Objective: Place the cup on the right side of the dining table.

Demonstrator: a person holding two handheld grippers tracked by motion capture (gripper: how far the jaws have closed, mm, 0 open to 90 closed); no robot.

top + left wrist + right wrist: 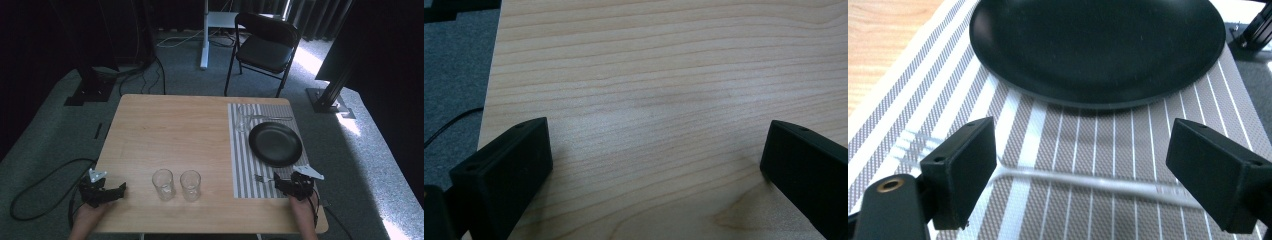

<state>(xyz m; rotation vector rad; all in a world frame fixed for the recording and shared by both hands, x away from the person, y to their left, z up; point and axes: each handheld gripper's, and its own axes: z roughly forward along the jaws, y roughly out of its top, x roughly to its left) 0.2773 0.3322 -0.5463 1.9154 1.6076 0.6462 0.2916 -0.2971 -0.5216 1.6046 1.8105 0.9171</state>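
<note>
A black plate (pixel 275 143) (pixel 1096 47) sits on a grey striped placemat (pixel 243 161) (pixel 1088 140) at the table's right. A clear plastic fork (pixel 264 178) (pixel 1083 178) lies on the mat in front of the plate. My right gripper (pixel 278 182) (pixel 1080 167) stands open with its jaws on either side of the fork's handle. Two clear glasses (pixel 163 184) (pixel 190 185) stand side by side near the front edge. My left gripper (pixel 121 189) (pixel 656 165) rests open over bare wood at the front left corner, holding nothing.
Another clear glass (pixel 243 118) and a piece of cutlery (pixel 272 118) lie at the mat's far end. A black folding chair (pixel 266 46) stands beyond the wooden table (pixel 175 130). Cables (pixel 35 187) run over the carpet at the left.
</note>
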